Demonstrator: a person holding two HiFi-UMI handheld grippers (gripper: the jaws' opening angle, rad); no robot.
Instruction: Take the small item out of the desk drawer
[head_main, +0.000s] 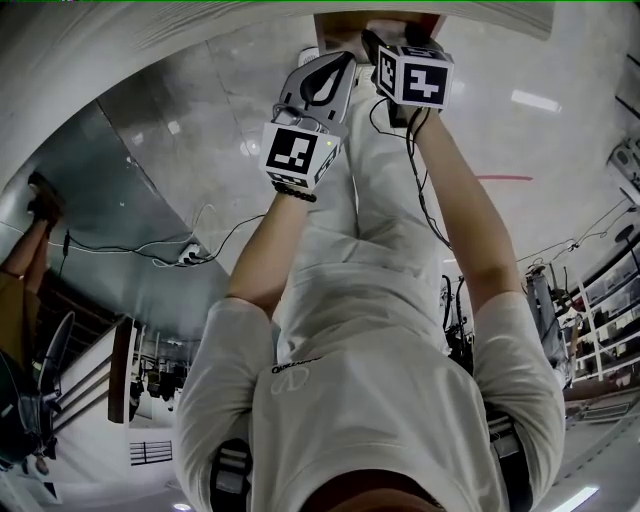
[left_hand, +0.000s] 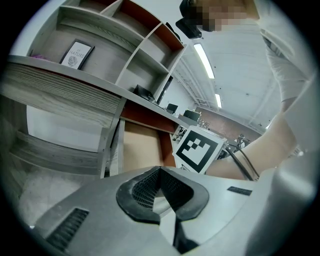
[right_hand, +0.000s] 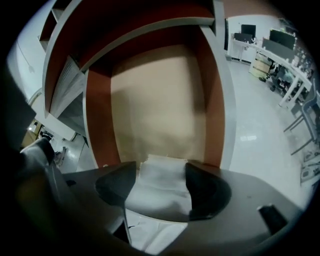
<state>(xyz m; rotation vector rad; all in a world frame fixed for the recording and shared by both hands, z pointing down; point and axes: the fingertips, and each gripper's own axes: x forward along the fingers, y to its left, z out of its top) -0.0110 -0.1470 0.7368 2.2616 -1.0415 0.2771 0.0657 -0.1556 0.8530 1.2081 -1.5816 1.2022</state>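
The desk drawer (right_hand: 155, 95) is pulled out, with a beige bottom and red-brown side walls. A small white flat item (right_hand: 162, 187) lies at its near end. My right gripper (right_hand: 161, 172) hangs over the item with its jaws spread wide; the item sits in the gap and no pad visibly presses it. In the head view the right gripper (head_main: 395, 40) reaches into the drawer (head_main: 345, 22) at the top edge. My left gripper (head_main: 345, 62) is beside it, left of the drawer. Its fingertips meet in the left gripper view, so the left gripper (left_hand: 160, 169) is shut and empty.
The grey desk carries a shelf unit (left_hand: 105, 65) with a framed card (left_hand: 76, 54). A power strip with cables (head_main: 185, 255) lies on the glossy floor at the left. Storage racks (head_main: 610, 300) stand at the right, and another person's leg (head_main: 30, 235) shows at the far left.
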